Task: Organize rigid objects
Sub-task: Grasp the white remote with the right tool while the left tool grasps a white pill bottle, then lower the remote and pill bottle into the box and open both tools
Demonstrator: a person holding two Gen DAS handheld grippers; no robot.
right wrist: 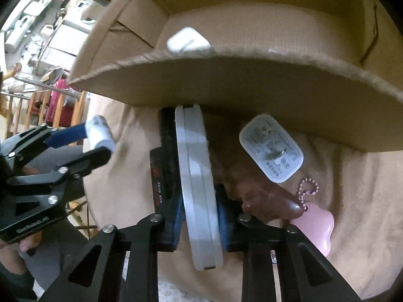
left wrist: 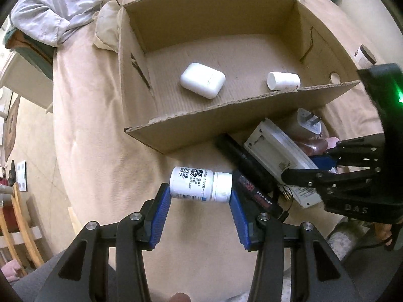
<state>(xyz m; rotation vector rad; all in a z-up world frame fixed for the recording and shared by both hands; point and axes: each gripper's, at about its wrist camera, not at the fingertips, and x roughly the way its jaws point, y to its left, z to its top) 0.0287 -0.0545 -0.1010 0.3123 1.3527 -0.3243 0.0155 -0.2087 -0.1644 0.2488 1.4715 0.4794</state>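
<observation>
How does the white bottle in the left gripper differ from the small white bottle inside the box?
The held bottle is bigger and printed with a code label; the boxed bottle is smaller and mostly plain. One is clamped between the left gripper fingers outside the cardboard box, the other rests on its floor. Both are white and sideways.

The box wall (right wrist: 226, 80) hides most of the white case (right wrist: 187, 41), itself blurred. The pink charm (right wrist: 317, 229) sits partly behind the right gripper (right wrist: 200, 224).

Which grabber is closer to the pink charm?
Right. The right gripper is clamped on the flat white device just beside the pink charm; the left gripper holds the pill bottle farther off.
</observation>
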